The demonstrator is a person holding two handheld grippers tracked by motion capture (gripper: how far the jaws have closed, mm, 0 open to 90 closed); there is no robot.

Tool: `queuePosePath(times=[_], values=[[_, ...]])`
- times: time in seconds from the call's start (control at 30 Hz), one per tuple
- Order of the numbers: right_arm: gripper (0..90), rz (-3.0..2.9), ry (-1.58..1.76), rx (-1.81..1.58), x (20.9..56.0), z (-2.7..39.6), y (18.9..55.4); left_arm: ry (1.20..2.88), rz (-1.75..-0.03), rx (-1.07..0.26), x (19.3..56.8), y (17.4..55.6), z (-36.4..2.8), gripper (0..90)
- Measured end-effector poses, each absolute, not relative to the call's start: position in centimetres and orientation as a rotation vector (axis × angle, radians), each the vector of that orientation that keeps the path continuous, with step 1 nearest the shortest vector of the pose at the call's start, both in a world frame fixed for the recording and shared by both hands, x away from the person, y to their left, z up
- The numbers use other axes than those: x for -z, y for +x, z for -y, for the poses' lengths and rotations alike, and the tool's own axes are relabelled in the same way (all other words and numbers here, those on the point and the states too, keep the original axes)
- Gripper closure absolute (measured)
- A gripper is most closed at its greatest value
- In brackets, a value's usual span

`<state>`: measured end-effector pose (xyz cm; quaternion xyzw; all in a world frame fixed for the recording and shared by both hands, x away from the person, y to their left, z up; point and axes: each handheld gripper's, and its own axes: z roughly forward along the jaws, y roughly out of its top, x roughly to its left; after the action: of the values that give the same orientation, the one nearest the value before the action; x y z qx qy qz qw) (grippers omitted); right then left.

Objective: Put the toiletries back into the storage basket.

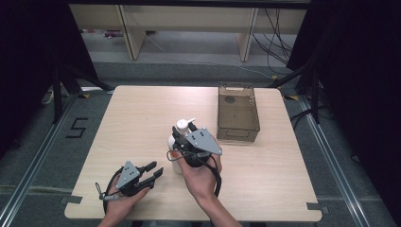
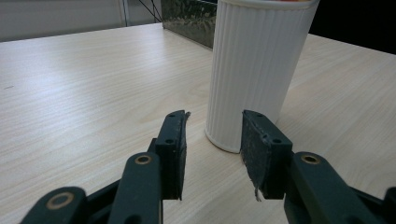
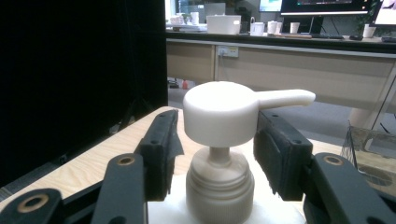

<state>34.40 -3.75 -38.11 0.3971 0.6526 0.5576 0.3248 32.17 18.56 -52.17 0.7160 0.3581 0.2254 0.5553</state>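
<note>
Now, our readings:
Bottle: we see the white ribbed pump bottle (image 1: 176, 144) upright near the table's (image 1: 132, 123) middle, toward the near edge.
Right gripper (image 3: 212, 140): our jaws stand either side of the pump head (image 3: 219, 112), pads not pressing it.
Left gripper (image 2: 212, 149): near the table's near-left corner, jaws apart, empty, pointing at the bottle's base.
Basket (image 1: 238, 113): clear and rectangular, by the far-right corner, well apart from the bottle.

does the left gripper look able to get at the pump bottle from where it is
Probably yes. The left gripper is open and aimed at the ribbed lower body of the pump bottle, with bare table between them. The right gripper straddles only the pump head, leaving the base free.
</note>
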Motion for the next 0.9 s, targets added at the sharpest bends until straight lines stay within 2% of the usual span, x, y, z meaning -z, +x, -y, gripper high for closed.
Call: queuePosePath(times=[0.37,0.9], values=[[58.7,-1.696,1.058,-1.453,37.84,3.43,34.4,1.695,-0.843,-0.535,52.16,32.16,-18.53,60.0],[60.1,-1.696,1.073,-1.465,37.51,4.17,34.58,1.694,-0.838,-0.533,52.17,32.12,-18.53,60.0]])
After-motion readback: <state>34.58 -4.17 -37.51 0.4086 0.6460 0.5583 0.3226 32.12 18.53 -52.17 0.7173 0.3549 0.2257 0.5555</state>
